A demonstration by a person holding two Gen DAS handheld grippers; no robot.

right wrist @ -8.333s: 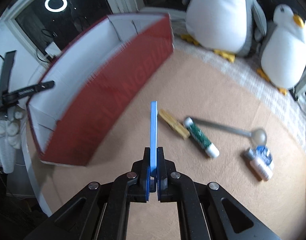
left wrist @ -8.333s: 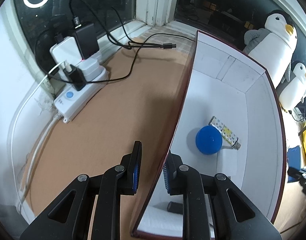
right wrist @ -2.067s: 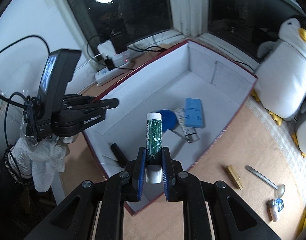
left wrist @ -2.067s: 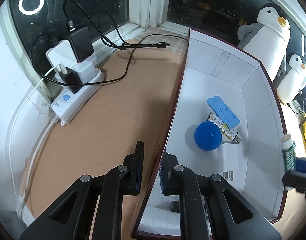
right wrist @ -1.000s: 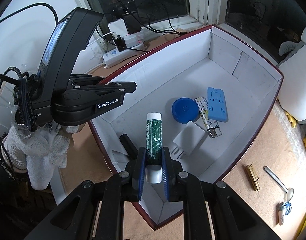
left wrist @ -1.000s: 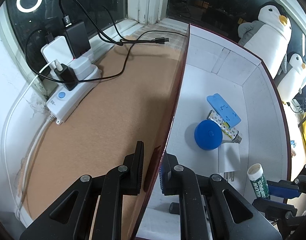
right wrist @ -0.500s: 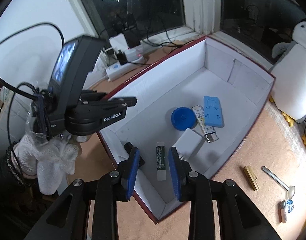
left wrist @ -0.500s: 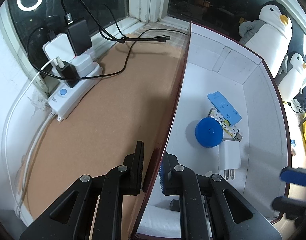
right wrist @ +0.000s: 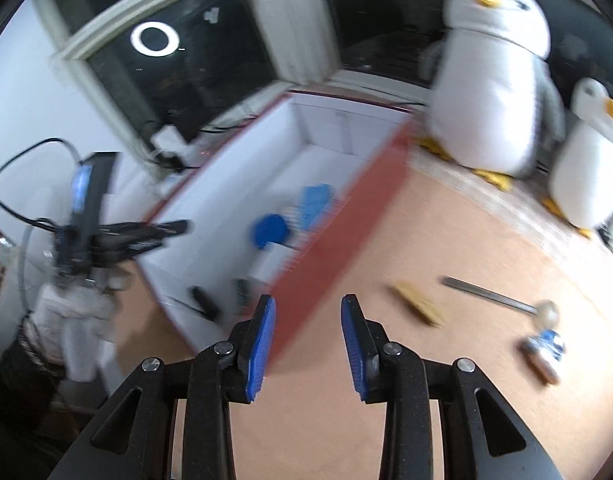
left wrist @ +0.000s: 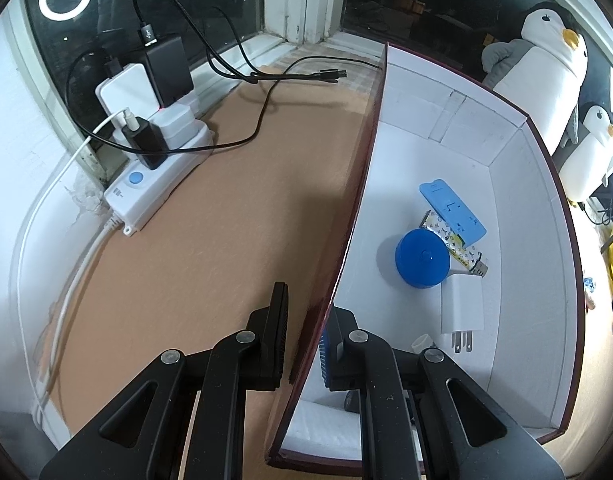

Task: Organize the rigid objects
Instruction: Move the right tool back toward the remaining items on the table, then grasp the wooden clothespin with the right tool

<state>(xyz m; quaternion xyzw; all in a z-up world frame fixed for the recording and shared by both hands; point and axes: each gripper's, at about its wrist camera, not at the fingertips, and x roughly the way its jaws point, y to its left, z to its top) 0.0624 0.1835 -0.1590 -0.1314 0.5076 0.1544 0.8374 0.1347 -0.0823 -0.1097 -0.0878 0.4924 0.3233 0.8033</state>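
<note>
A box, red outside and white inside (left wrist: 518, 184), stands on the brown tabletop. My left gripper (left wrist: 308, 304) is shut on its near side wall, one finger on each side. Inside lie a blue round lid (left wrist: 422, 258), a blue flat piece (left wrist: 452, 214), a patterned lighter (left wrist: 462, 250), a white charger (left wrist: 462, 308) and the white end of a tube (left wrist: 422, 344), half hidden behind my finger. My right gripper (right wrist: 308, 304) hangs outside the box's red wall (right wrist: 346, 216), its jaws opening with nothing between them. That view is blurred.
On the table right of the box lie a wooden clothespin (right wrist: 418, 308), a spoon (right wrist: 498, 298) and a small bottle (right wrist: 544, 354). Two plush penguins (right wrist: 490, 80) stand behind. A power strip with chargers and cables (left wrist: 154, 176) sits left of the box.
My right gripper let go of the green tube inside the box, opened, and pulled back out over the table. The left gripper kept its hold on the wall.
</note>
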